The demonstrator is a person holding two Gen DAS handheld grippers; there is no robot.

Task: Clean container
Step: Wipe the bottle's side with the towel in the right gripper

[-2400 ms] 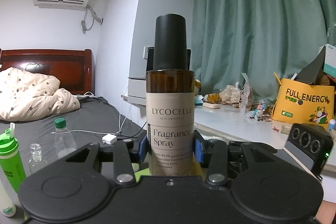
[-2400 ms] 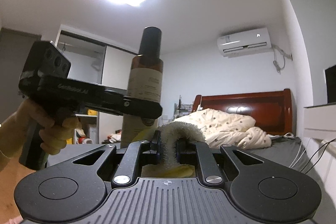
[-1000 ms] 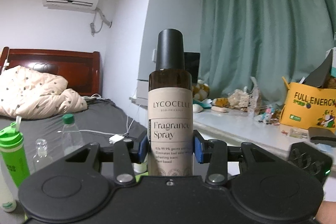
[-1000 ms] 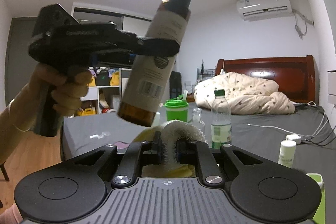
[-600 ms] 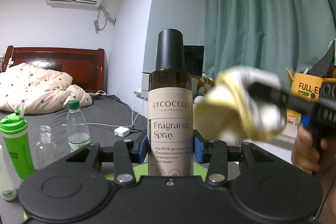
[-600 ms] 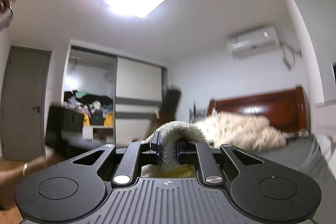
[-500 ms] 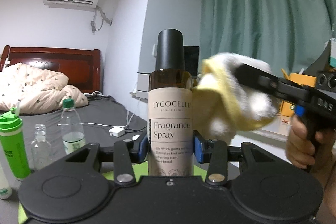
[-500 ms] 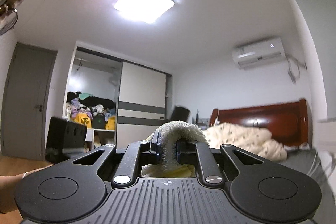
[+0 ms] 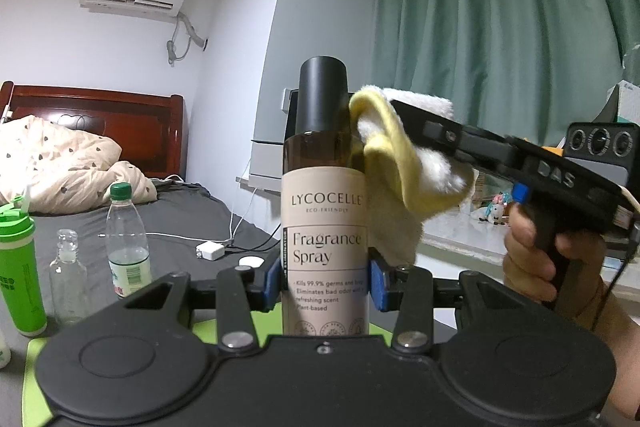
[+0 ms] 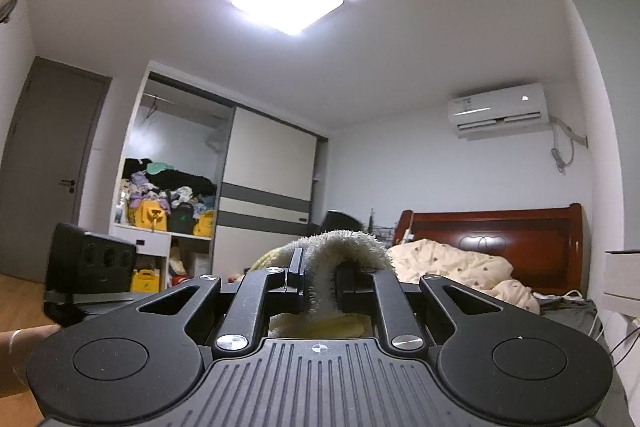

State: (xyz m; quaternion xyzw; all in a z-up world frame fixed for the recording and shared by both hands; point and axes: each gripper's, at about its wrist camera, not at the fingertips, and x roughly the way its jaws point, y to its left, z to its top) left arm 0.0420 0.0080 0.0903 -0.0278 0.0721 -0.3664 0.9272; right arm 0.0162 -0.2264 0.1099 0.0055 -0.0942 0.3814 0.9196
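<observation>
My left gripper (image 9: 324, 281) is shut on an upright brown fragrance spray bottle (image 9: 324, 211) with a black cap and a beige label. My right gripper (image 10: 320, 287) is shut on a yellow and white cloth (image 10: 344, 247). In the left wrist view the right gripper (image 9: 404, 115) comes in from the right and presses the cloth (image 9: 404, 167) against the bottle's right shoulder, just below the cap. In the right wrist view only the tip of the black cap (image 10: 340, 221) shows behind the cloth.
A green bottle (image 9: 18, 263), a small clear bottle (image 9: 68, 279) and a green-capped water bottle (image 9: 126, 255) stand at the left on a dark bed sheet. A green mat (image 9: 38, 363) lies under the gripper. A white cluttered desk (image 9: 480, 239) runs along the curtain.
My right gripper has brought the cloth in from the right and up against the bottle's shoulder. The bottle stays upright in my left gripper.
</observation>
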